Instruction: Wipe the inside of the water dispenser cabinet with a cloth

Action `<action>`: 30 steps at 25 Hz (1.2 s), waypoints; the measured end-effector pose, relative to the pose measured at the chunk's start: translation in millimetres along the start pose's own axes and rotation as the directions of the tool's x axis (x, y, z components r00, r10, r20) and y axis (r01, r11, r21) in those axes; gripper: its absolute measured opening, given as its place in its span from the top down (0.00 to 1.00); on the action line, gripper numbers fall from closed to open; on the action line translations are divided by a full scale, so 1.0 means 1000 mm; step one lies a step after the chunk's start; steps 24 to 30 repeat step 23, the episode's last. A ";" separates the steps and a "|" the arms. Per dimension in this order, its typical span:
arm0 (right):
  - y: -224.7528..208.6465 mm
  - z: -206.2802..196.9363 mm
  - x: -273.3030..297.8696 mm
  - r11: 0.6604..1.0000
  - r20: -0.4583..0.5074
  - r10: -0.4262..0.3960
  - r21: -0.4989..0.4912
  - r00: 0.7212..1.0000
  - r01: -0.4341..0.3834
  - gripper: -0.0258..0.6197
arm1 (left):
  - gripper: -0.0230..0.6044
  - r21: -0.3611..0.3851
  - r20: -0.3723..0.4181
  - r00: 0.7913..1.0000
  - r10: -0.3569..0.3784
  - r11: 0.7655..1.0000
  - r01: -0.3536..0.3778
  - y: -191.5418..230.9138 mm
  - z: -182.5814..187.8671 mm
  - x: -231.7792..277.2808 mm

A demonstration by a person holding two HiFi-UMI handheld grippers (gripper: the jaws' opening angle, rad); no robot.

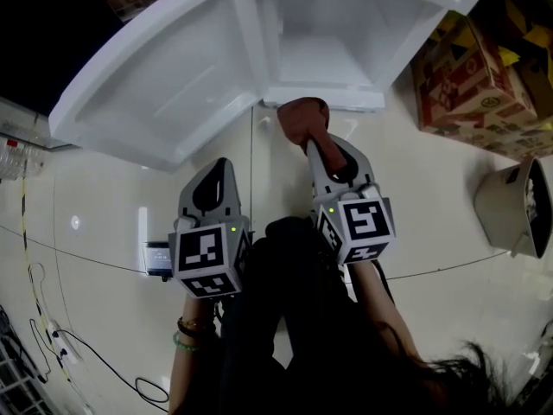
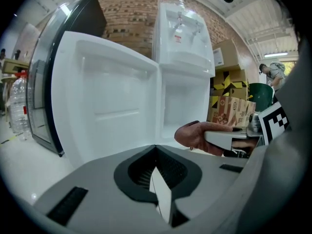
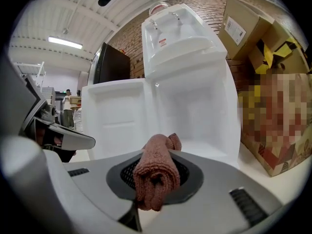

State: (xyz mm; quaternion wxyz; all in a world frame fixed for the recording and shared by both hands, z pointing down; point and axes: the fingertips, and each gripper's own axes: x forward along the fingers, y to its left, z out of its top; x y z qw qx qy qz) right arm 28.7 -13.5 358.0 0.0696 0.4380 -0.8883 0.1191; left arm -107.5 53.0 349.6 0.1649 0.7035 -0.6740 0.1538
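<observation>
The white water dispenser cabinet (image 1: 324, 37) stands open in front of me, its door (image 1: 160, 80) swung wide to the left. A reddish-brown cloth (image 1: 301, 121) is bunched in my right gripper (image 1: 313, 141), which is shut on it just outside the cabinet's lower sill. From the right gripper view the cloth (image 3: 156, 172) fills the jaws, with the cabinet interior (image 3: 195, 111) beyond. My left gripper (image 1: 214, 184) hangs lower left, shut with nothing in it. In the left gripper view its jaws (image 2: 157, 172) meet, and the cloth (image 2: 192, 134) shows to the right.
Cardboard boxes (image 1: 479, 76) are stacked right of the cabinet. A grey bin (image 1: 517, 207) stands on the tiled floor at the right. Cables (image 1: 52, 335) trail along the floor at the lower left. A plastic water bottle (image 2: 17, 106) stands left of the door.
</observation>
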 end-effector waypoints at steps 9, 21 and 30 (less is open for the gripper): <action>0.006 0.002 0.006 0.999 -0.006 0.016 -0.030 1.000 -0.016 0.85 | 0.96 -0.019 -0.004 1.000 -0.007 1.000 0.007 0.004 -0.003 0.004; 0.007 -0.011 0.010 0.999 -0.041 0.018 -0.031 0.999 -0.019 0.85 | 0.96 -0.027 -0.016 1.000 -0.015 1.000 0.014 0.008 -0.007 0.010; 0.007 -0.011 0.010 0.999 -0.043 0.019 -0.032 0.999 -0.020 0.85 | 0.96 -0.028 -0.017 1.000 -0.015 1.000 0.015 0.008 -0.008 0.010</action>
